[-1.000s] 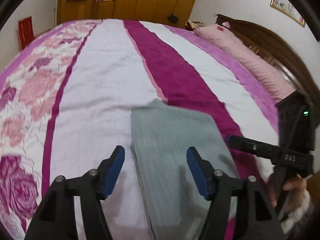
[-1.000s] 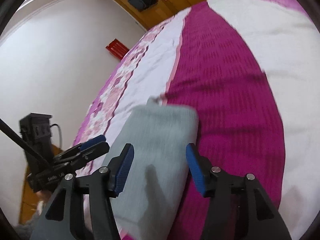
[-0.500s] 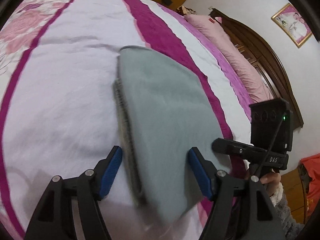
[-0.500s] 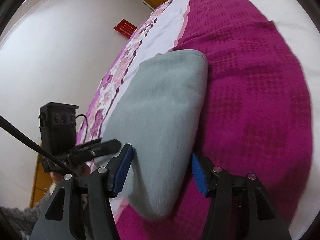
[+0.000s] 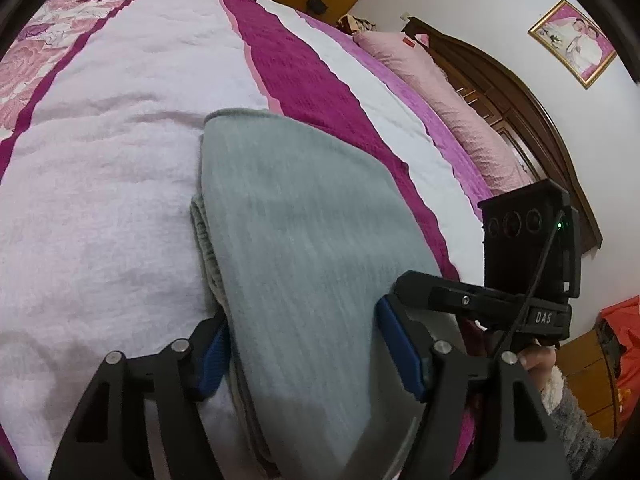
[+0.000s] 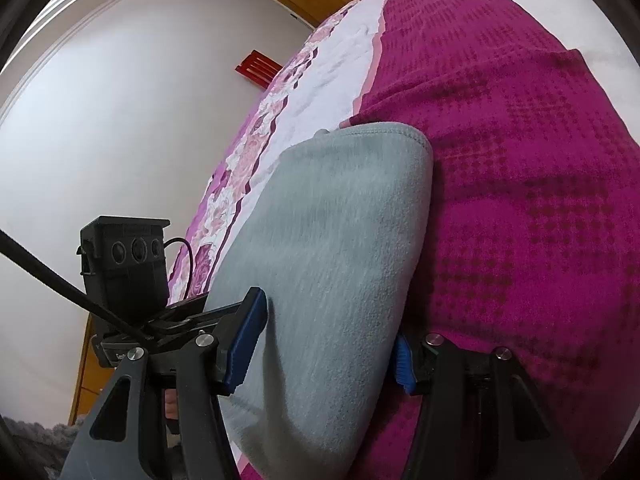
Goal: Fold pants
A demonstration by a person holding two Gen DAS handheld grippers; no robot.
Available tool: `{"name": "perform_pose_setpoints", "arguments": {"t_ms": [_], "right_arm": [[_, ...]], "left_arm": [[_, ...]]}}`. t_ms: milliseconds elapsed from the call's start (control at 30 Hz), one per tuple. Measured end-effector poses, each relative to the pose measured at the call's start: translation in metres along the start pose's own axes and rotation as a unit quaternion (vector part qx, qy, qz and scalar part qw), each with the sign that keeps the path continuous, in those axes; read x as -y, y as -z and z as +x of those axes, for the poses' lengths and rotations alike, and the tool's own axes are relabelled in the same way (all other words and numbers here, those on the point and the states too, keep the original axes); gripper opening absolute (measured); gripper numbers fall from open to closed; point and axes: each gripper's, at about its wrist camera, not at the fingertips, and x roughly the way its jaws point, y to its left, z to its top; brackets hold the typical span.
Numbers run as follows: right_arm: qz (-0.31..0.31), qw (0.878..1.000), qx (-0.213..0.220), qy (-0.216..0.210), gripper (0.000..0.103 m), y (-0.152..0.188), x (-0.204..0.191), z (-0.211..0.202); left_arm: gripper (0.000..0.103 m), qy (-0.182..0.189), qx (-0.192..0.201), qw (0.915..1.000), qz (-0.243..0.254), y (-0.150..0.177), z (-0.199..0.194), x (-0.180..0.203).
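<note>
The grey pants (image 5: pixel 304 248) lie folded into a narrow stack on the bed, layered edges showing on the left side. My left gripper (image 5: pixel 308 344) is open, its blue-padded fingers straddling the near end of the stack, the left pad low beside the layered edge. My right gripper (image 6: pixel 324 340) is open too, its fingers on either side of the same near end of the pants (image 6: pixel 332 248). The right gripper also shows in the left wrist view (image 5: pixel 424 292), and the left gripper in the right wrist view (image 6: pixel 188 308).
The bedspread has white (image 5: pixel 104 184), magenta (image 5: pixel 304 76) and rose-patterned stripes. Pink pillows (image 5: pixel 448 96) and a dark wooden headboard (image 5: pixel 532 112) are at the right. Wooden wardrobes stand beyond the bed. A white wall (image 6: pixel 120 120) is on the left of the right wrist view.
Both grippers have dropped lower and moved forward over the folded pants, so their open fingers now straddle the near end of the stack. The pants have not visibly moved.
</note>
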Motion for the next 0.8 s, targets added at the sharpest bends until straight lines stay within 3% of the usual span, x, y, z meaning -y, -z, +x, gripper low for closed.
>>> {"name": "perform_pose_setpoints", "arguments": {"t_ms": [133,333,567,800], "right_arm": [[0.001,1.000,0.008,0.009,0.037,0.003,0.003,-0.005],[-0.028,0.999,0.007,0.031,0.032,-0.004,-0.010,-0.009],[-0.078,0.995,0.041,0.040,0.030,-0.051,-0.026,-0.041],[-0.048,0.997,0.055,0.039,0.030,-0.120,0.018,-0.057]], "left_arm": [[0.053,-0.003,0.008,1.0000,-0.003,0.003,-0.004,-0.002],[0.037,-0.007,0.028,0.9996,0.002,0.001,-0.012,0.006],[0.035,0.001,0.065,0.9979,0.010,-0.029,-0.024,0.029],[0.035,0.005,0.085,0.9961,0.022,-0.097,0.008,0.051]]}}
